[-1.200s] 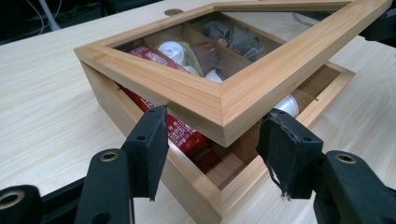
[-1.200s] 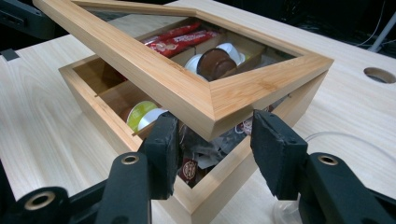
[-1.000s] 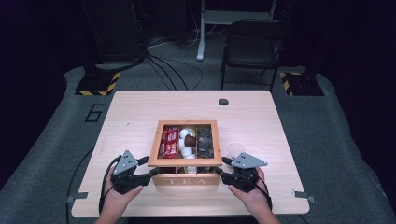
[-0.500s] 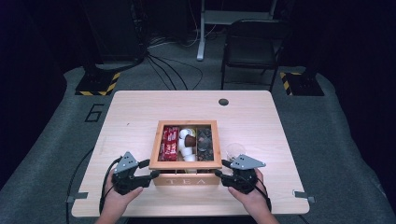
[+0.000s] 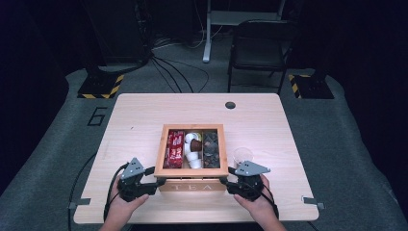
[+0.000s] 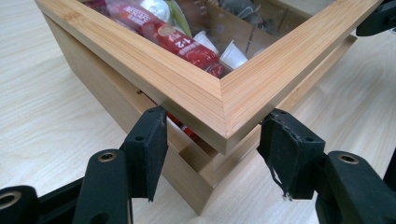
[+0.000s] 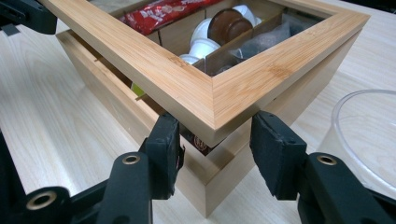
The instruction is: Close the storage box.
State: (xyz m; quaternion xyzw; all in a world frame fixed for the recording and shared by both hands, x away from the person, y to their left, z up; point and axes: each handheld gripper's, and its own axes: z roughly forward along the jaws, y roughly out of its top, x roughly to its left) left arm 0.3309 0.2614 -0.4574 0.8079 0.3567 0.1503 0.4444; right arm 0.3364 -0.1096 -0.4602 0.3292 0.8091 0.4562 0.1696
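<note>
The left gripper (image 6: 212, 154) and the right gripper (image 7: 215, 151) each straddle a near corner of the lid (image 5: 193, 128), pads just under the raised frame, apparently pinching it, though contact is unclear. Below the lid sits the wooden box (image 5: 192, 185), lettered "TEA". Beyond the left jaws lie red sachets (image 6: 175, 39) marked "NESCAFE" and "12", then white pods (image 6: 233, 53). Beside the right gripper stands a clear cup (image 7: 369, 140).

Dark room, grey floor (image 5: 346, 144), black chair (image 5: 257, 50) behind table (image 5: 144, 110).
</note>
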